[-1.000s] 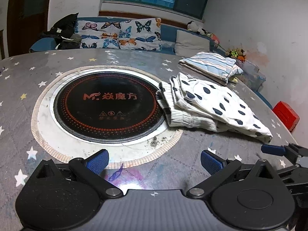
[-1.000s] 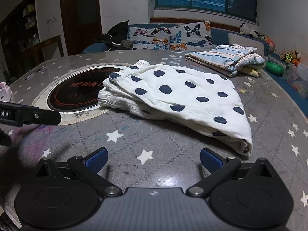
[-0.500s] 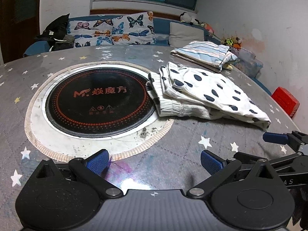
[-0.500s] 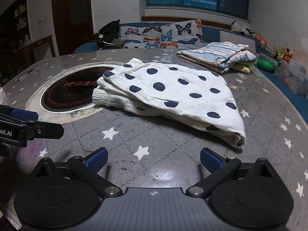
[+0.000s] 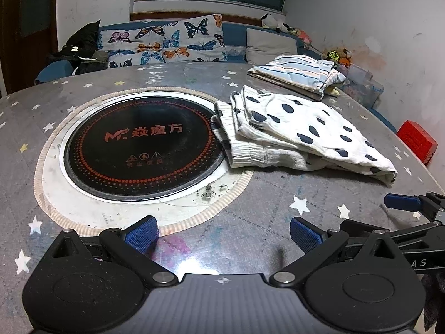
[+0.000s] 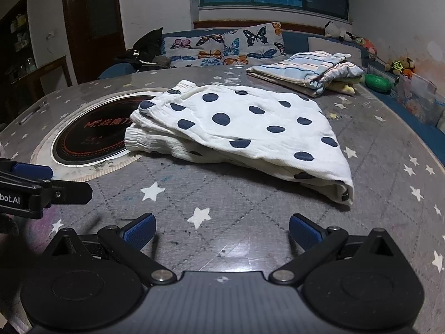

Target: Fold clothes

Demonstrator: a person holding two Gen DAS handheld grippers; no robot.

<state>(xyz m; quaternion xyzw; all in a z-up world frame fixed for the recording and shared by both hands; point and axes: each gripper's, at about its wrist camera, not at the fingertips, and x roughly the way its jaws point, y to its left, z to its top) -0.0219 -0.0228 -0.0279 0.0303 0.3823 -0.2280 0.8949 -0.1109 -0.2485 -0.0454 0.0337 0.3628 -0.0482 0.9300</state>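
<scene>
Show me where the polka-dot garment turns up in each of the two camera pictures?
Left wrist view: the polka-dot garment lies right of centre, its left edge overlapping the round cooktop's rim.
Right wrist view: it fills the middle, straight ahead of the open fingers.
Shared landmark: the folded striped cloth lies just behind it in both.

tongs (image 5: 224, 232): black body | blue ribbed pads (image 5: 141, 232) | silver screws
</scene>
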